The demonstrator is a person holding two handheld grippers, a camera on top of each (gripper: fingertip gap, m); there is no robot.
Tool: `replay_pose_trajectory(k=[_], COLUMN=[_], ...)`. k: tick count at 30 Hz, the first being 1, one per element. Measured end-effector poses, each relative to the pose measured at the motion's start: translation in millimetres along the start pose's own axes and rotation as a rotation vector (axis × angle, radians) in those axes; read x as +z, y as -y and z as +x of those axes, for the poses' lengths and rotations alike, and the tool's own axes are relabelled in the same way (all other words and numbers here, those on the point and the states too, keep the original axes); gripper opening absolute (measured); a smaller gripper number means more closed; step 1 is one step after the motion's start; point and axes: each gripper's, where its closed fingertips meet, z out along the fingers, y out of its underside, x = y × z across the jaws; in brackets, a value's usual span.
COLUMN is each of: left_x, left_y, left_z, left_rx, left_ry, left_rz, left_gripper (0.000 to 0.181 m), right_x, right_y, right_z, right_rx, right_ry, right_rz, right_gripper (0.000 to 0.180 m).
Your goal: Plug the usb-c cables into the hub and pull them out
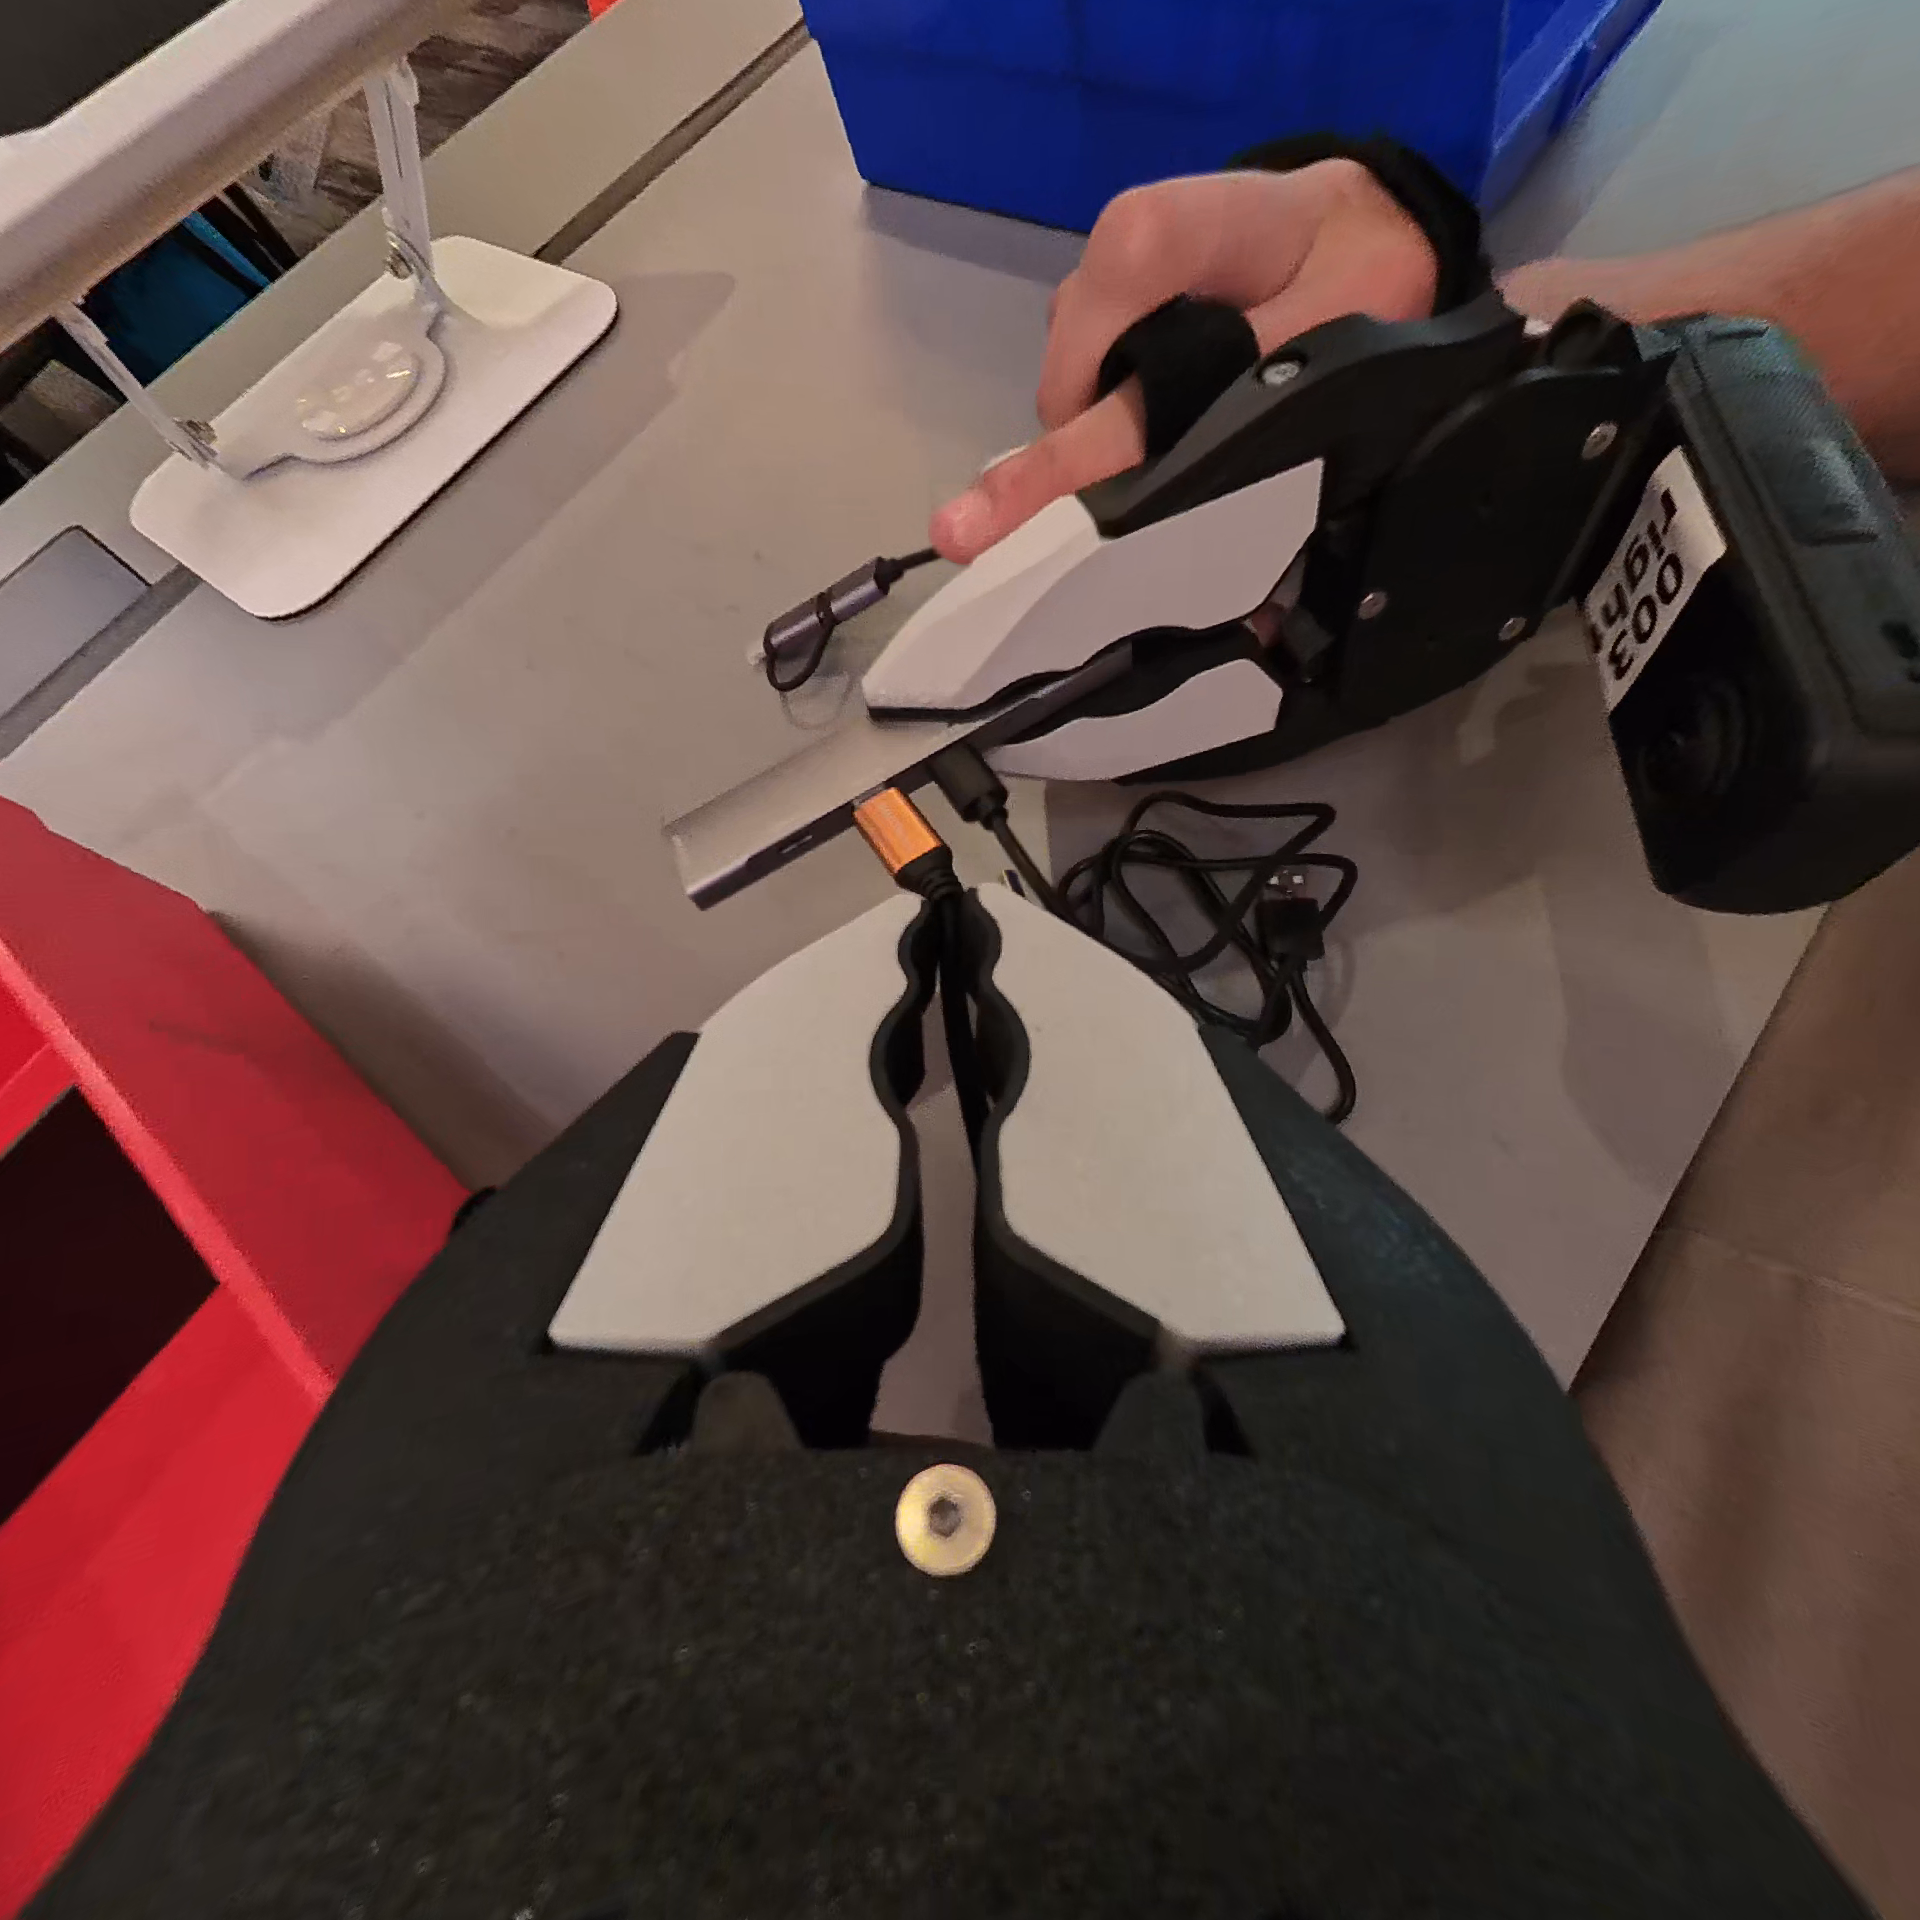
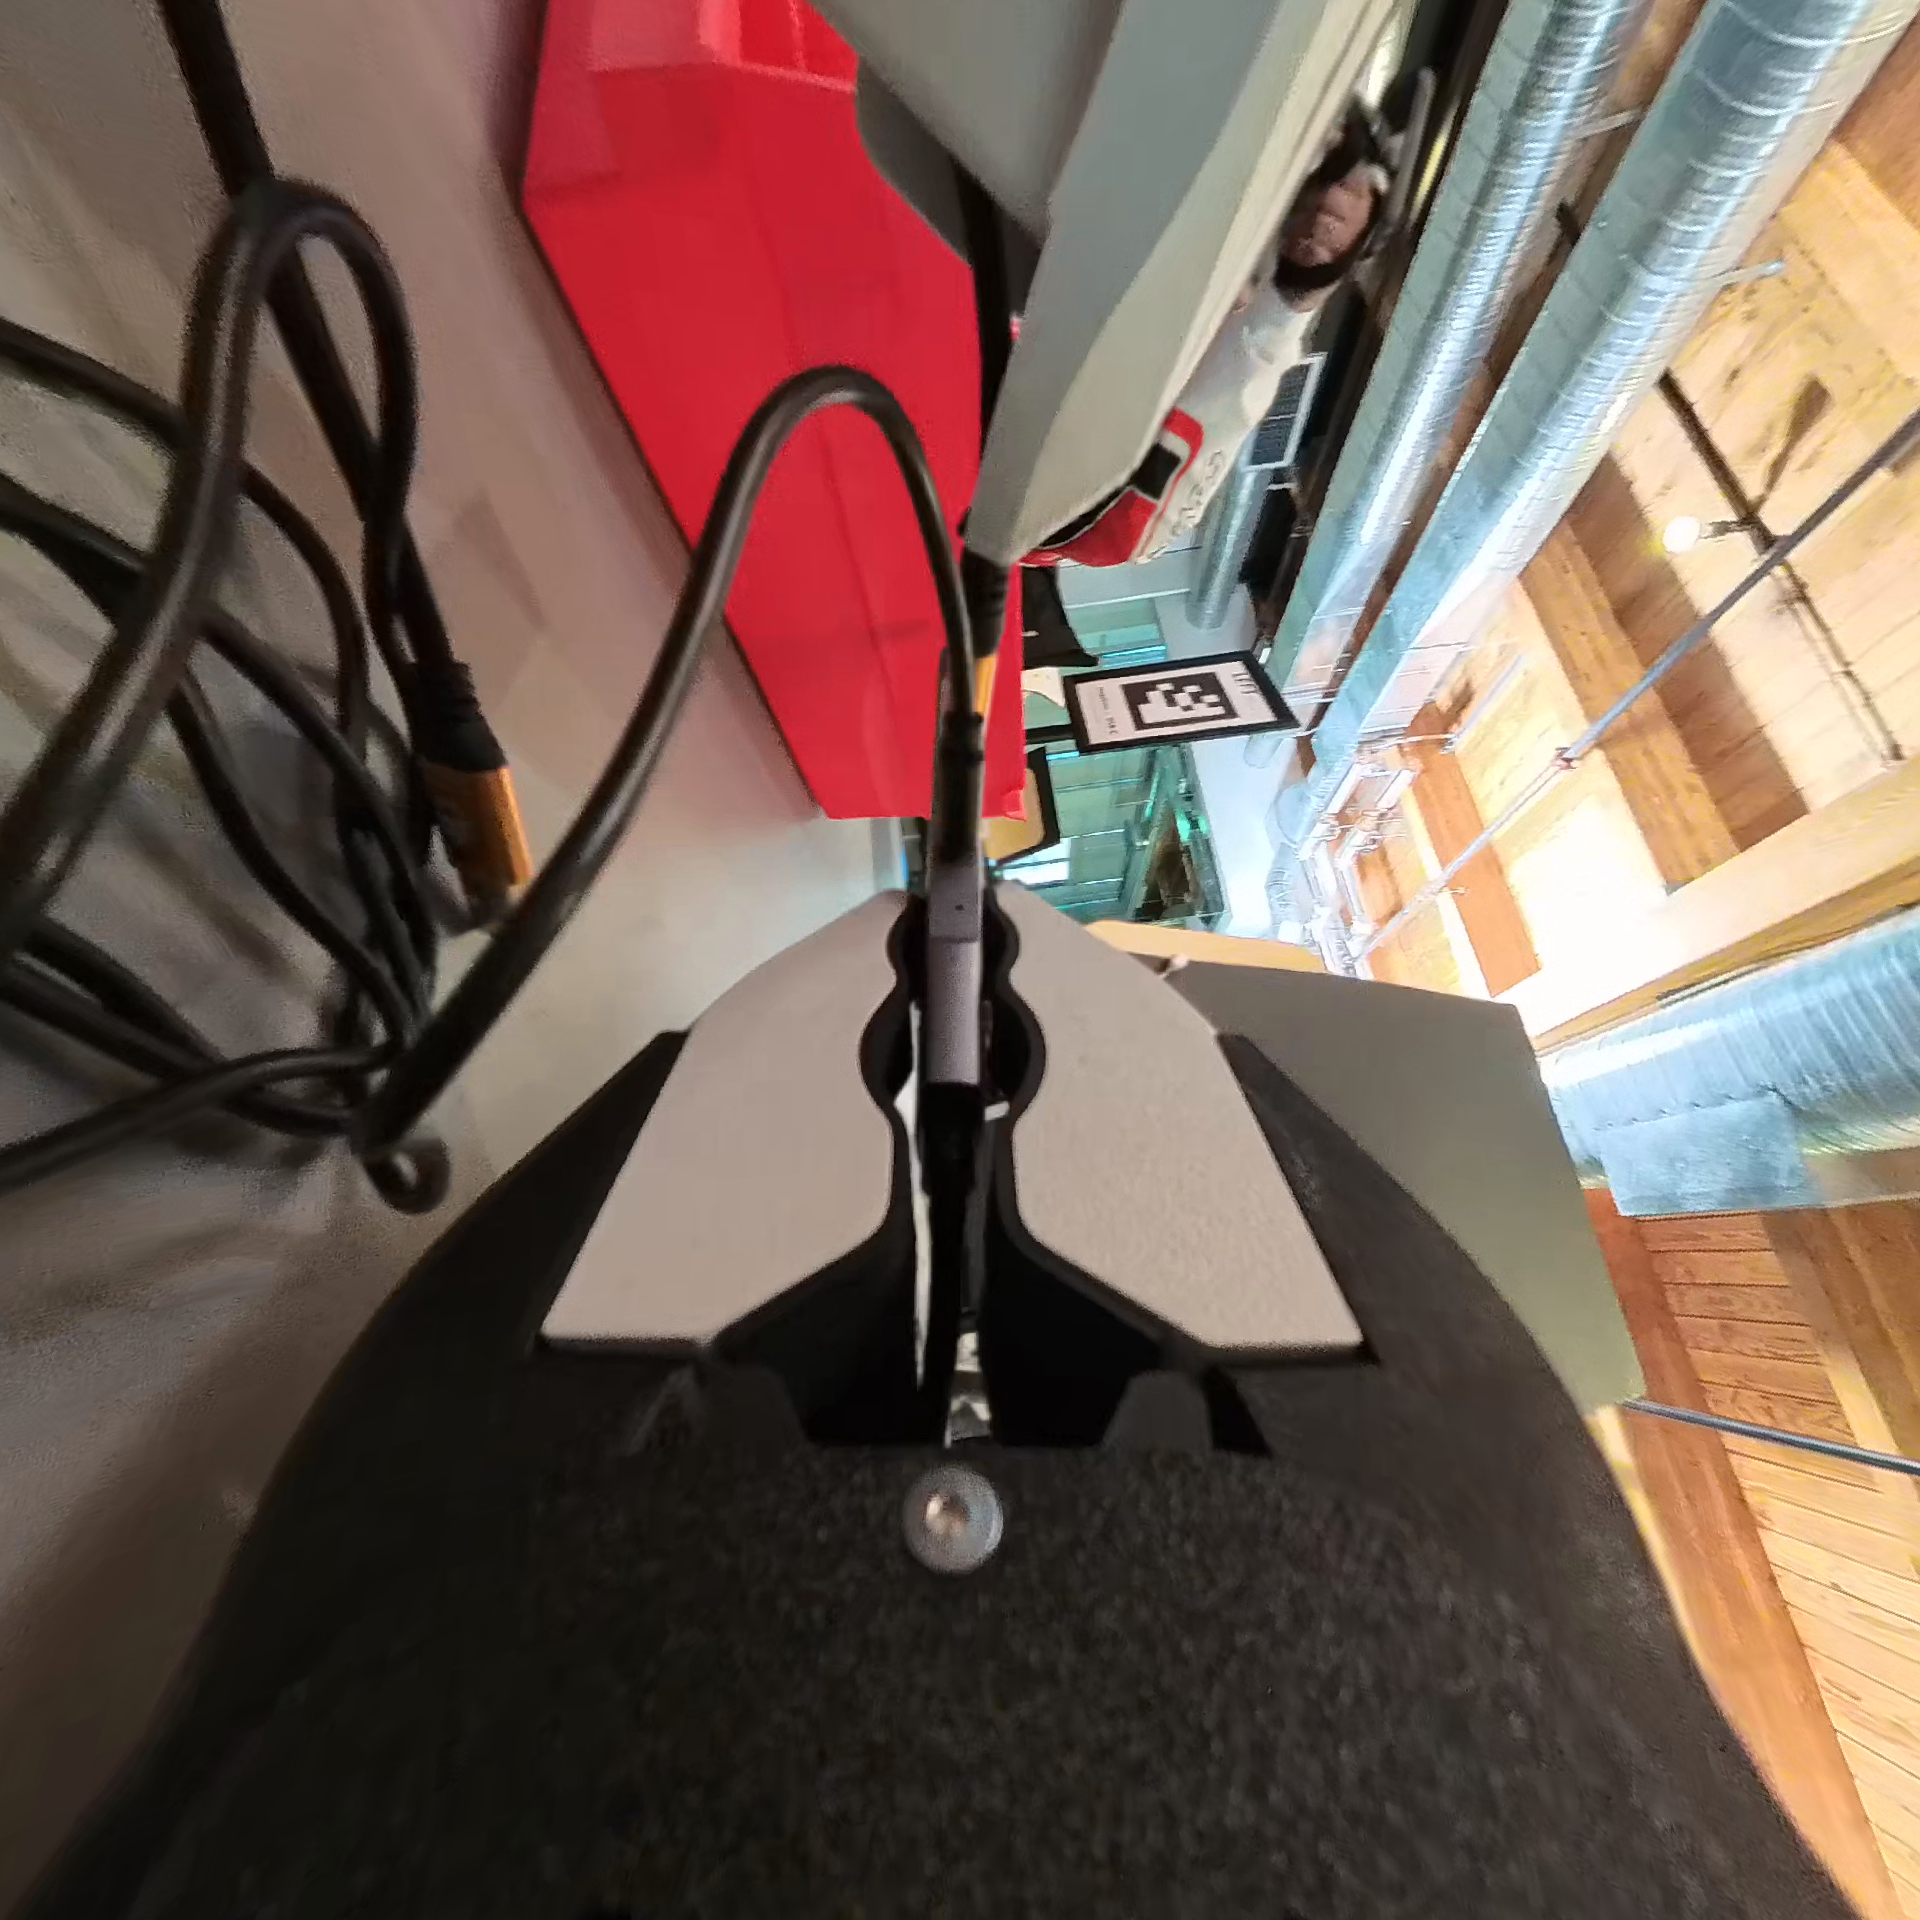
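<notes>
The grey hub (image 1: pixel 790 821) hangs tilted just above the table (image 1: pixel 499 727), pinched at one end between the closed fingers of the right gripper (image 1: pixel 883 701). The left gripper (image 1: pixel 948 914) is clamped on the thin black cord just behind the orange-collared plug (image 1: pixel 896 831), which sits in the hub's side port next to a black plug (image 1: pixel 966 784). I can't tell whether this one is going in or coming out. Either way, the motion wants to run straight along the port's axis — no twisting — with the right gripper bracing the hub firmly. Gripping the cord rather than the collar risks strain, so a slow, steady pull or push seems wise.
</notes>
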Motion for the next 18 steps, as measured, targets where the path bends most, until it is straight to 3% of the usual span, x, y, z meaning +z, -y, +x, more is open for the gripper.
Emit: replay_pose_trajectory(k=[18], left_x=[-3], left_y=[-2], left_z=[3], left_rx=[-0.018], left_ry=[-0.059], left_rz=[0.037], left_gripper=[0.003], right_x=[-13], right_y=[17], right_z=[6], right_rx=[0.022], right_ry=[-0.025], right_rz=[0.075], right_gripper=[0.008])
